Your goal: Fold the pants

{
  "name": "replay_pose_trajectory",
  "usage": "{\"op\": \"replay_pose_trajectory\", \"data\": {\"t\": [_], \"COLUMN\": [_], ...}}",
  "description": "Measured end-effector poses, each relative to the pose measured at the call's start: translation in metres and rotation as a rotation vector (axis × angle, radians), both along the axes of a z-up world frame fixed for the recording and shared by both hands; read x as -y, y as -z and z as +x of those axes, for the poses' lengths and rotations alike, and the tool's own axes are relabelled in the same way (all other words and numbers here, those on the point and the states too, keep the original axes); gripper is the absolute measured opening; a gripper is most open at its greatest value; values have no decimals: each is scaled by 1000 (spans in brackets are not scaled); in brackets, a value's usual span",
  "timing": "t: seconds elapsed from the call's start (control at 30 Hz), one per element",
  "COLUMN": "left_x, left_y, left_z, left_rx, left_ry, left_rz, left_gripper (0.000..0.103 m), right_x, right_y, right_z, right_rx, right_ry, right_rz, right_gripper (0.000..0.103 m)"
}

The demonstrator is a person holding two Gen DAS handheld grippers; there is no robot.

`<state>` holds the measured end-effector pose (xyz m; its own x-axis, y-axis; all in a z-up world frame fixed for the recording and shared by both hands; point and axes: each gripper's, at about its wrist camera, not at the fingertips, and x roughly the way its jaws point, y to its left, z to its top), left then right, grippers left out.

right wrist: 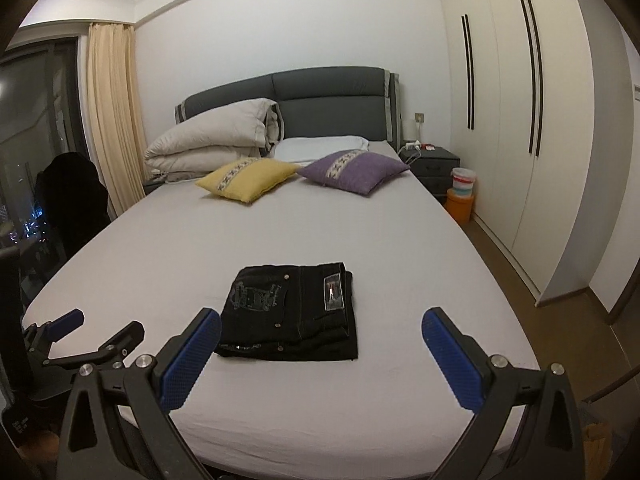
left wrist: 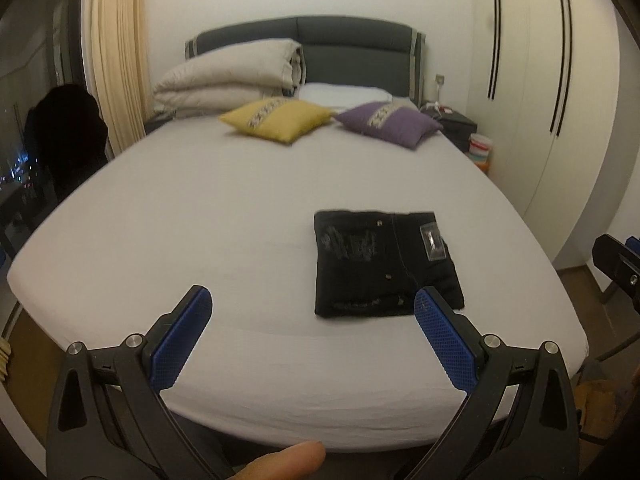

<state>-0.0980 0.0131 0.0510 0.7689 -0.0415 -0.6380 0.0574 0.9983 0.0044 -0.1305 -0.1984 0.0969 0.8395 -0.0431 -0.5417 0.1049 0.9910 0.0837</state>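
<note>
The right gripper (left wrist: 618, 264) is cut off by the frame edge, right of the left gripper (left wrist: 312, 312); its jaw state is indeterminate there.

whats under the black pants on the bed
The folded black pants lie flat on the grey bedsheet; only sheet shows around them. Anything beneath or between the folded layers is hidden.

Dim warm indoor light, soft shadows, heavy fisheye bending, dark vignetted corners, slight blur
</note>
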Motion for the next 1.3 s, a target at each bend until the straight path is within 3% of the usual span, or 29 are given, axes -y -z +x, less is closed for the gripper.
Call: {"op": "replay_pose_trajectory", "data": {"t": [0.53, 1.3], "left_x": [3, 2], "left_y": [31, 37], "left_z": [27, 33], "left_rx": [-87, -97], "left_ry": [5, 12], "left_rz": [9, 3], "left_gripper": [103, 103], "right_x": [-5, -3], "right_y": [29, 33], "right_z": [16, 16], "right_rx": [-133, -159], "right_ry": [-10, -20], "right_rz": [26, 21], "right_gripper": [103, 103]}}
